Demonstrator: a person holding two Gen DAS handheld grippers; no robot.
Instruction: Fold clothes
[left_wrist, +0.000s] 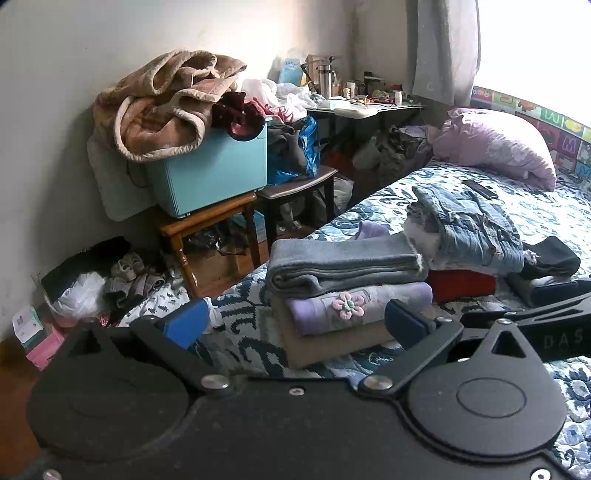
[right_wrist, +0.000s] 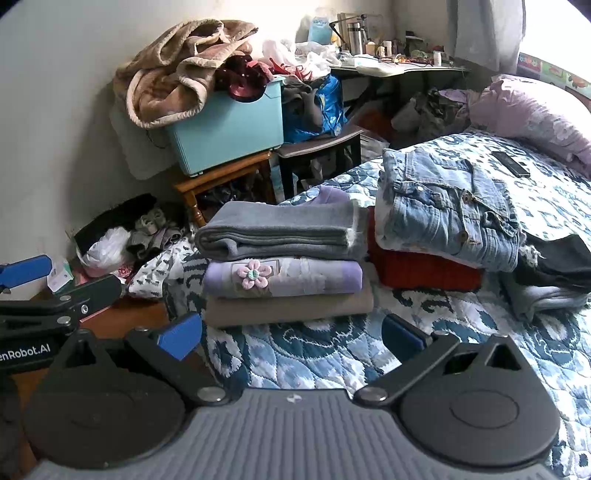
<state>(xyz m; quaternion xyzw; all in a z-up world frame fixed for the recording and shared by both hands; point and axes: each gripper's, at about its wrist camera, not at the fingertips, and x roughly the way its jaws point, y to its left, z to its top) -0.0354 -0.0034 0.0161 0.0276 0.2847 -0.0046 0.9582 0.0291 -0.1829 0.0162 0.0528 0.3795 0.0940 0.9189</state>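
left hand-held gripper (left_wrist: 295, 325) released, empty | right hand-held gripper (right_wrist: 291, 334) released, empty | just ahead on bed (right_wrist: 332, 354): folded stack (right_wrist: 284, 258); beyond-right denim jacket (right_wrist: 450, 206) folded on red garment (right_wrist: 417, 271) | seemingly near done; dark clothes (right_wrist: 554, 273) far right maybe left

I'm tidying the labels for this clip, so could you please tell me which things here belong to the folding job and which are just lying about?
Part of the job:
- grey folded garment
- lilac flower sweater
- beige garment
- denim jacket
- red garment
- left gripper, right gripper, both open and empty

Just lying about:
- teal bin
- brown blanket
- purple pillow
- wooden stool
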